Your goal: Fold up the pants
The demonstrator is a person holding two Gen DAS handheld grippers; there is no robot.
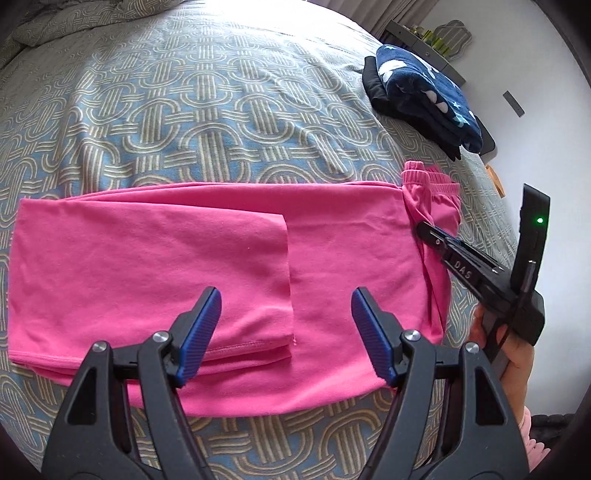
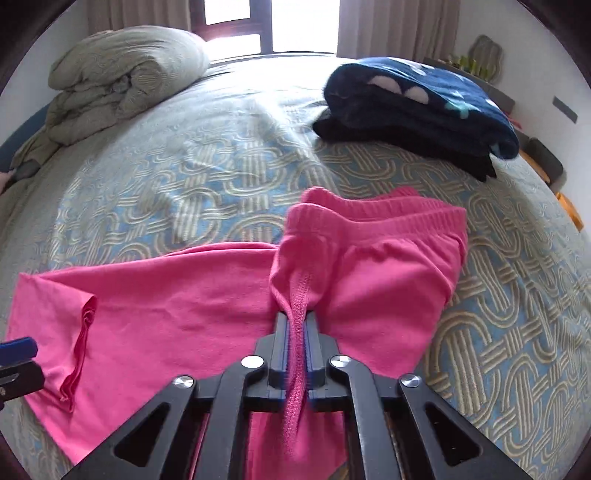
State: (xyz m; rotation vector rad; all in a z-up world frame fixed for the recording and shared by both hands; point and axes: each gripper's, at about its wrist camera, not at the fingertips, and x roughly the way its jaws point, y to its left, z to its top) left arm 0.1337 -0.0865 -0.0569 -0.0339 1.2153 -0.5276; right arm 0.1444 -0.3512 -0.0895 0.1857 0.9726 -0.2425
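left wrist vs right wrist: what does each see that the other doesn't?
Left wrist only: the open left tool whole, hovering over the folded legs, and the hand holding the right tool from outside.
Right wrist only: the right tool shut on a seam of the pink pants, the rolled grey duvet, the window.
Both: pants on the patterned bedspread, waistband, navy folded stack.

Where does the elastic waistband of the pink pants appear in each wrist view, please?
Left wrist view: the waistband sits right of centre, beyond the right tool.
Right wrist view: the waistband is central, just above the tool clamping the seam.
Shared landmark: the folded navy blanket, upper right in both.
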